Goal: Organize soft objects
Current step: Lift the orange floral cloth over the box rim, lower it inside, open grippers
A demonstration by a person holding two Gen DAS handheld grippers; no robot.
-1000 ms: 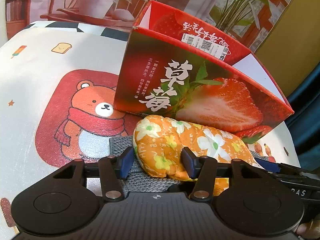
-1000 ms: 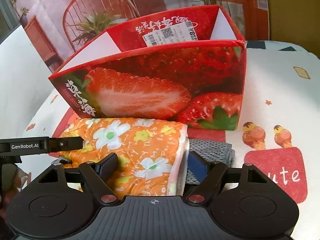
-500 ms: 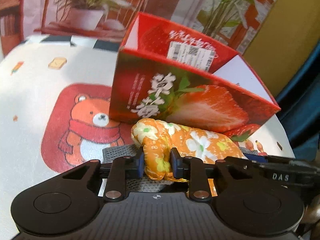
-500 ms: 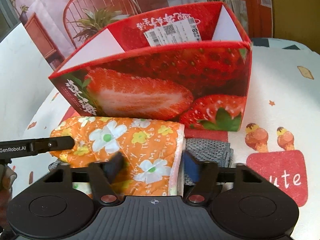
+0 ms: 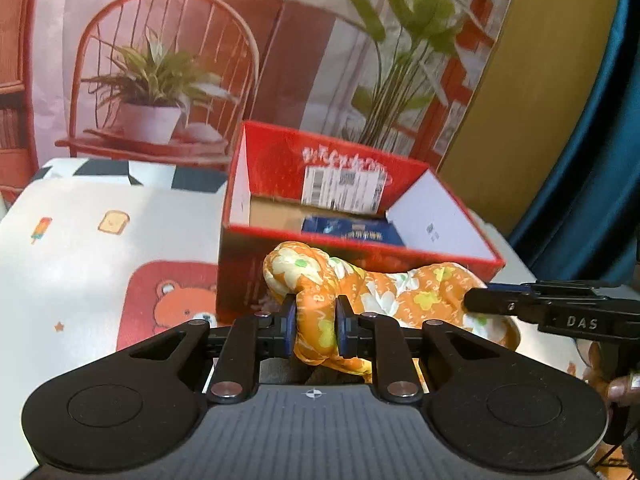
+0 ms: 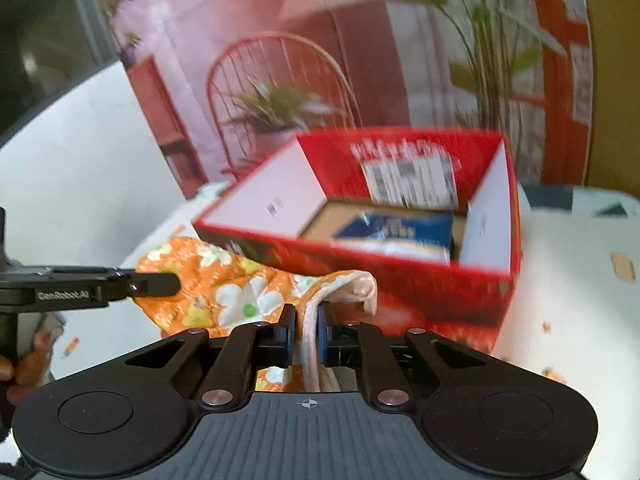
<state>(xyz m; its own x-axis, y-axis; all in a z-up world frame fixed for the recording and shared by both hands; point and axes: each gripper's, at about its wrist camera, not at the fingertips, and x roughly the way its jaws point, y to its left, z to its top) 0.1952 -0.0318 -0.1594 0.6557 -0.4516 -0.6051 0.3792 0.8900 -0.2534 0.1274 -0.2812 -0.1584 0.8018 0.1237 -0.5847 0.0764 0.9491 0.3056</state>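
Orange floral cloth (image 5: 384, 292) is held at both ends, stretched between the two grippers in front of the red strawberry box (image 5: 360, 258). L end is bunched and clamped by the left gripper (image 5: 316, 330); its jaws have just been closing and the blue pads are now pressed into the fabric w/ a thick roll between them. R end, incl. the pale edge of the cloth (image 6: 310, 332), is pinched by the right gripper (image 6: 306, 334); those jaws have also just been closing, and are nearly together on a thin fold. Cloth is seen lifted, sagging slightly in the middle, approx. level w/ the box's near wall, not inside it. Box is open at the top; a blue packet (image 6: 400, 232) is seen lying on its cardboard floor, and a white barcode label (image 5: 344, 190) is stuck on the inner far wall. Box stands on a white tablecloth (image 5: 80, 264) printed w/ a bear on a red patch. Right view is motion-blurred. Part of a hand (image 5: 624, 390) is visible at the frame edge in the left view.
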